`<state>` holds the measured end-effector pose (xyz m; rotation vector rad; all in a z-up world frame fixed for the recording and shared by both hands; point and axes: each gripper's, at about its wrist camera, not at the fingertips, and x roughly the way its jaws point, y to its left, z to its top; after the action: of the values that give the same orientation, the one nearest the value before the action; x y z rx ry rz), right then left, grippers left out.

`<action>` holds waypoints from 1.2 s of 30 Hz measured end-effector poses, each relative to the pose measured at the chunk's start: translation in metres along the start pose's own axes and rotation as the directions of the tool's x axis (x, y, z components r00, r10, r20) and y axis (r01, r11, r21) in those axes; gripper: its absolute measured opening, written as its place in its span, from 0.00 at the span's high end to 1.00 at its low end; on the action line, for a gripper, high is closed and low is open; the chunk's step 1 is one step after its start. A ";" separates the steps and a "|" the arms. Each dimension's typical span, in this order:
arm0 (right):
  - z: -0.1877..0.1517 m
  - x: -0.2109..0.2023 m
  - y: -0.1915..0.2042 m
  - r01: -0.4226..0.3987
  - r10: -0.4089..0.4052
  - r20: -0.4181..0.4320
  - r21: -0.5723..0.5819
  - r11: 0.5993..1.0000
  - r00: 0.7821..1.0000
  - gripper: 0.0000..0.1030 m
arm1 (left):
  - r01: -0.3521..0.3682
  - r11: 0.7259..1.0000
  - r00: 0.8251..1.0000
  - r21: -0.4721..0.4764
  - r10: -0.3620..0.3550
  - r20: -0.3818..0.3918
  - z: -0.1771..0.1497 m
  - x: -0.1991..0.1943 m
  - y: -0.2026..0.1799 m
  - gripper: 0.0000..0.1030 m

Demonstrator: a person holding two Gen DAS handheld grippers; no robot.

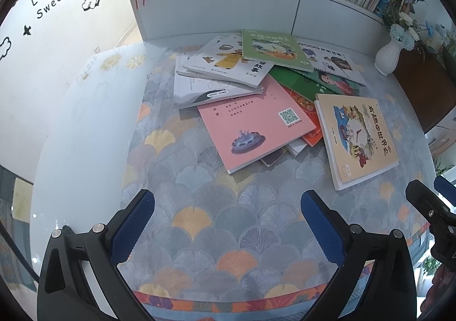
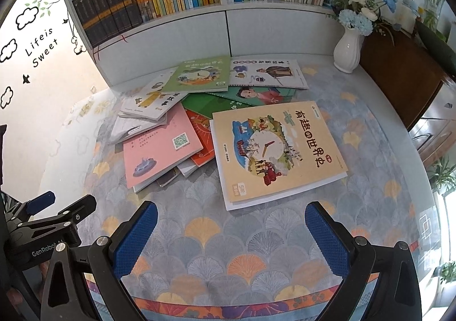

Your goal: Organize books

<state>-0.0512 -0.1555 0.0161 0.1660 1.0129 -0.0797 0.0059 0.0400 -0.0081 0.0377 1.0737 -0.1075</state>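
Several picture books lie in a loose heap on the table. A yellow book (image 1: 357, 138) (image 2: 276, 150) with a clock drawing lies nearest, at the heap's right. A pink book (image 1: 253, 124) (image 2: 159, 147) lies left of it, over an orange one (image 2: 201, 138). Green (image 1: 273, 48) (image 2: 199, 74) and white (image 1: 228, 64) (image 2: 268, 71) books lie farther back. My left gripper (image 1: 228, 232) hovers open over the near tablecloth, nothing between its blue pads. My right gripper (image 2: 230, 238) is open too, just short of the yellow book.
A white bookshelf (image 2: 228, 27) packed with upright books stands behind the heap. A white vase (image 2: 348, 48) of blue and white flowers stands at the back right beside a brown cabinet (image 2: 404, 75). The fan-patterned tablecloth (image 1: 199, 192) covers the table; its front edge is just below the grippers.
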 end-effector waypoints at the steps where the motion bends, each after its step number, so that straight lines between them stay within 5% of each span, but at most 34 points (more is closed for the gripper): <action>1: 0.000 0.000 0.000 -0.002 0.002 -0.003 0.001 1.000 1.000 0.00 | 0.001 1.000 1.000 -0.001 -0.001 -0.001 0.000 0.000 0.000 0.00; 19: -0.032 0.050 -0.038 0.002 0.014 -0.136 0.115 0.993 0.991 0.00 | 0.057 0.994 0.998 0.094 -0.054 -0.027 -0.007 0.017 -0.030 0.00; 24: -0.049 0.069 -0.059 -0.008 0.039 -0.170 0.180 0.984 0.985 0.00 | 0.079 0.951 0.992 0.299 -0.105 0.071 0.019 0.013 -0.064 0.01; 28: -0.059 0.081 -0.071 -0.073 0.117 -0.183 0.231 0.970 0.976 0.00 | 0.125 0.920 0.967 0.370 -0.196 0.161 0.050 0.018 -0.086 0.01; 36: -0.050 0.089 -0.095 -0.198 0.178 0.091 0.352 0.915 0.980 0.00 | 0.240 0.853 0.942 0.464 -0.321 0.102 0.080 0.089 -0.155 0.01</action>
<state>-0.0601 -0.2395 -0.0952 0.5936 0.9135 -0.0935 0.1015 -0.1270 -0.0448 0.2822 0.8518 -0.6160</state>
